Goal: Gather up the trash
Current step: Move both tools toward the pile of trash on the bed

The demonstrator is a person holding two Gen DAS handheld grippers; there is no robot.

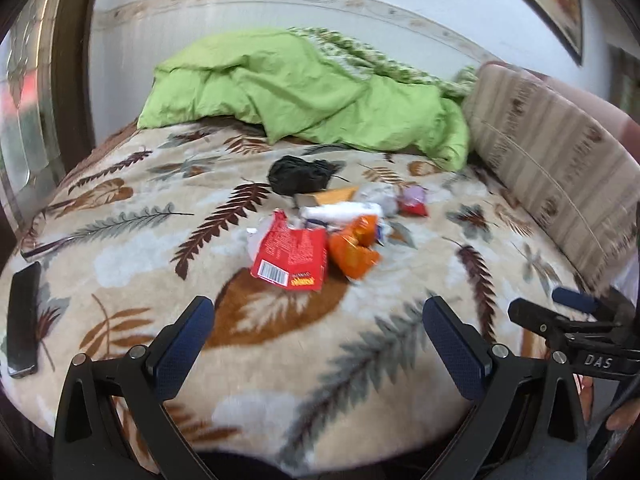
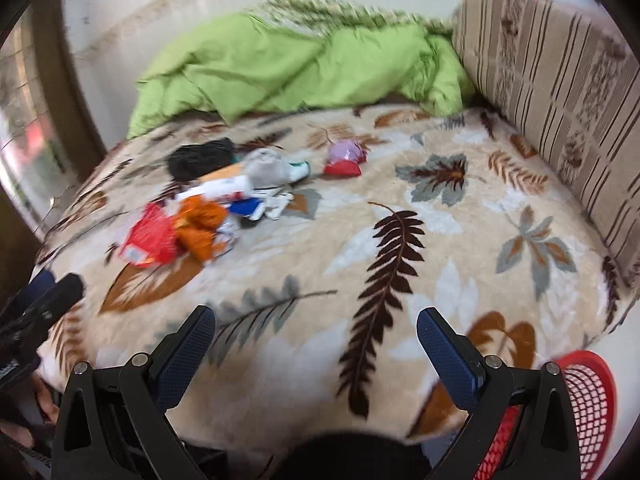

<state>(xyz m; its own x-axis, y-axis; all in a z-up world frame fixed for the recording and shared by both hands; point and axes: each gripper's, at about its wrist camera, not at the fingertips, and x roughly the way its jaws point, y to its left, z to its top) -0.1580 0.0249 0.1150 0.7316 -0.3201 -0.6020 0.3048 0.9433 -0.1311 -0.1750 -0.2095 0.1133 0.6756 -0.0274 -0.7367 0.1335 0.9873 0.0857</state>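
Both tools hover empty over a leaf-print blanket [image 1: 120, 248]: left gripper [image 1: 318, 344] & right gripper [image 2: 316, 348] w/ jaws spread wide. Trash pile [image 1: 320, 236] lies at 12 o'clock in left view, 10 o'clock in right view. Red mesh basket [image 2: 588, 396] at 4 o'clock, off blanket's edge.

left wrist: faces down across bed [image 1: 120, 248] | right wrist: same bed, from rightward

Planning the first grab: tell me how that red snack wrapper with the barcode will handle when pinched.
The red snack wrapper looks torn open and crumpled flat, so probably floppy and very light. Its glossy film may slip between pads. It leans on the orange wrapper, which might shift too.
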